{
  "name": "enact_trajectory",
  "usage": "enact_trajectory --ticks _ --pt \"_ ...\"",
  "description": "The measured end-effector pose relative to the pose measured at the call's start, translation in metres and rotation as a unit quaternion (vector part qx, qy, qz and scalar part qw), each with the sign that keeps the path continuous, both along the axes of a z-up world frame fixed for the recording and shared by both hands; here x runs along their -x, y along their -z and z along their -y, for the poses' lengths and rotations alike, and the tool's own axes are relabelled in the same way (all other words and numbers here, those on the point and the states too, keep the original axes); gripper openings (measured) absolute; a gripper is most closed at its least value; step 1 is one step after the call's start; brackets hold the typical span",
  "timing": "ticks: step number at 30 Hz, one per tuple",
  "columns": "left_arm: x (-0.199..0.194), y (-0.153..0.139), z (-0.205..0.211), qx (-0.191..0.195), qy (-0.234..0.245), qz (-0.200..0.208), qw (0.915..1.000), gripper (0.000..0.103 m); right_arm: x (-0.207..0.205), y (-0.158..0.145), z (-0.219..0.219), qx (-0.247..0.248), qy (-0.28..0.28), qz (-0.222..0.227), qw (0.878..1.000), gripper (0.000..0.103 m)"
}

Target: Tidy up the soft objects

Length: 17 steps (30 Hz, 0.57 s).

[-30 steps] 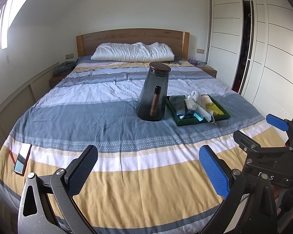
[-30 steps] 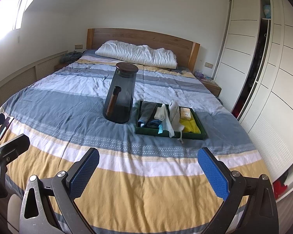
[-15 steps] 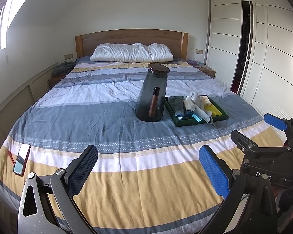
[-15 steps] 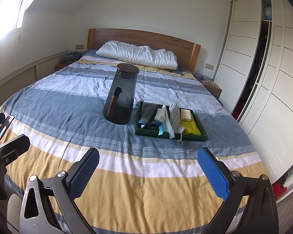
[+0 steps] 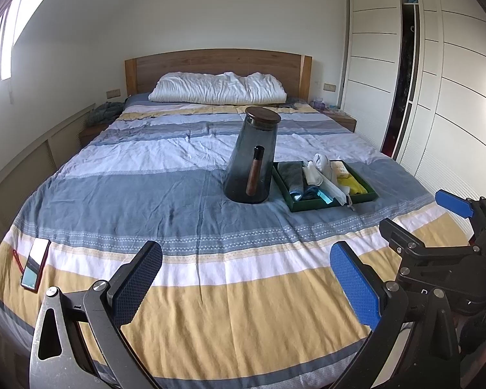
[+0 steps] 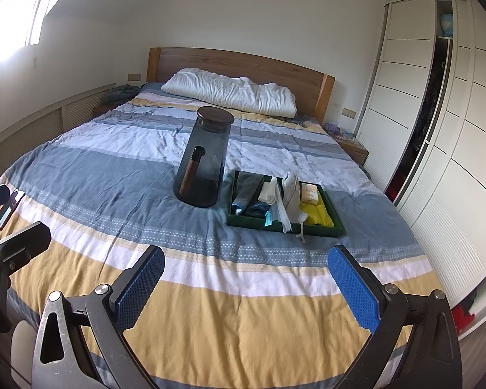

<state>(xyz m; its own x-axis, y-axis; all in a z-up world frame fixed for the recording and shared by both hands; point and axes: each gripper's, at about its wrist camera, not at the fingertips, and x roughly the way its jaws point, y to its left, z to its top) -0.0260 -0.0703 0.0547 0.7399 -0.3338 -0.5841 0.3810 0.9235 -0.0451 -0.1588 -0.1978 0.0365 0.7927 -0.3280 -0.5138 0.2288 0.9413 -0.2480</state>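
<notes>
— Slightly farther off than a second ago: tray [image 6: 337, 227] of soft things sits smaller in the left view, otherwise unshifted.
— And lying where?
— On the bed [image 6: 236, 308], just beside the carafe [image 6: 204, 162]; socks [image 6: 291, 191] and cloths [image 6: 317, 214] packed in rows inside.
— Grippers?
— Left gripper [image 5: 246, 278] and right gripper [image 6: 246, 288] both spread wide, holding nothing, well short of the tray.
— Step?
— Fits either sorting about to start or already finished. No telling which.
</notes>
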Motion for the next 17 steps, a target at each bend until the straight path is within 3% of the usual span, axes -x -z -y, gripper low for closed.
enact_trajectory --ticks 17 --pt "0.0006 -0.0024 0.0009 0.004 0.005 -0.003 1.0 0.102 -0.0009 -0.0019 0.0001 0.001 0.0 0.001 1.0 0.103"
